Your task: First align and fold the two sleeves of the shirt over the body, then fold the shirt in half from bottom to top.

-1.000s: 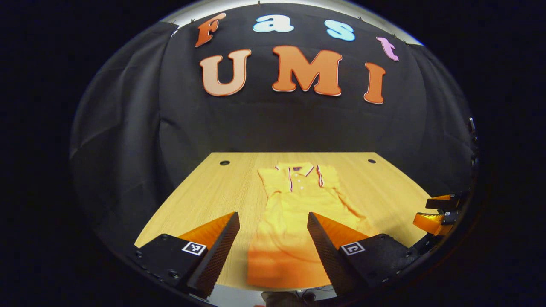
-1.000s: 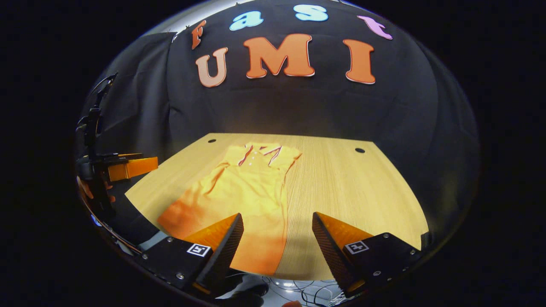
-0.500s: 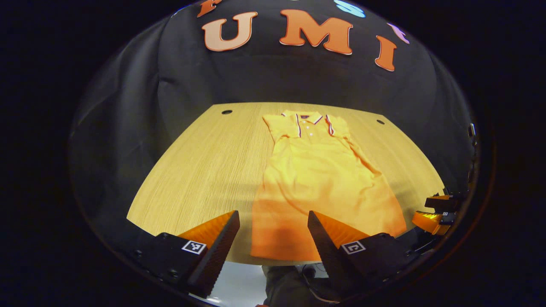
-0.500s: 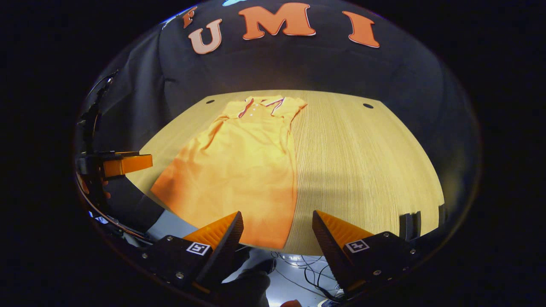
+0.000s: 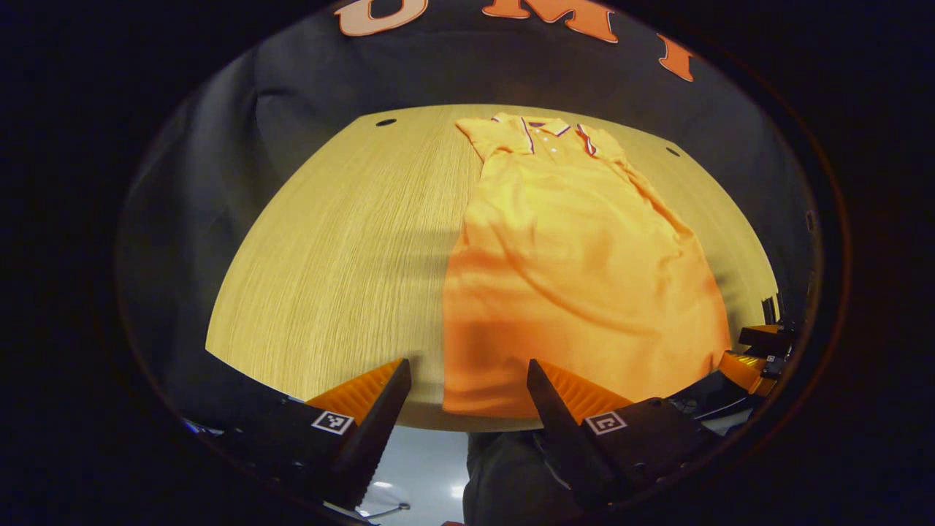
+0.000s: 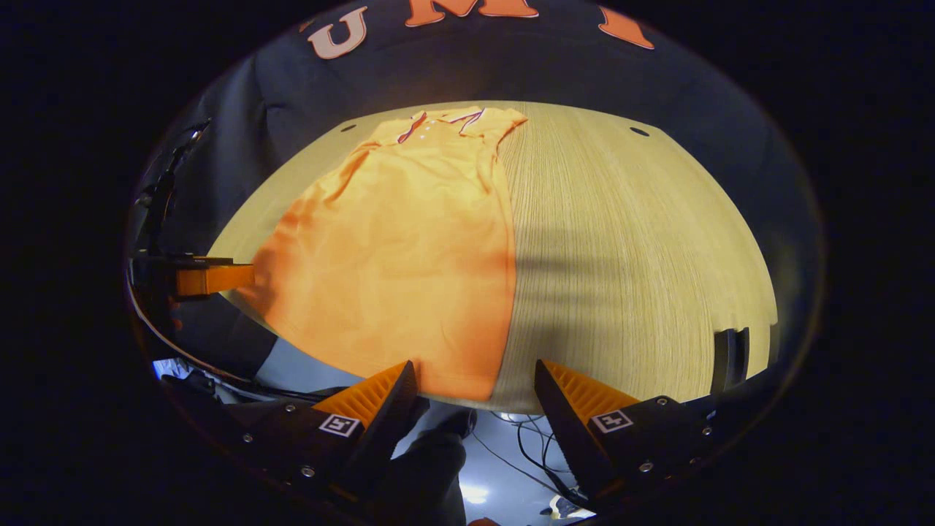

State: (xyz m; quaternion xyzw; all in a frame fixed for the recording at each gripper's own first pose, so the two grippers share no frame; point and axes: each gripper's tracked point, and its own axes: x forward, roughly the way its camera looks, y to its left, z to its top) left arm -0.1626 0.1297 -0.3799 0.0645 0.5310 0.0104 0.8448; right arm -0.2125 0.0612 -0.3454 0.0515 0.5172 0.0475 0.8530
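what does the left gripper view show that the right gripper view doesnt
Left gripper view alone: the left gripper, open, at the hem's left corner, and the right gripper far off at the table's right edge.

Right gripper view alone: the right gripper, open, at the hem's right corner, the left gripper at the left, and cables on the floor below.

Both: the orange shirt lying flat on the wooden table, collar at the far end, sleeves already folded in.

A recording booth: black cloth wall [image 5: 314,88] right behind a bare wooden table [image 5: 343,241], loose cables [image 6: 526,446] on the floor below it
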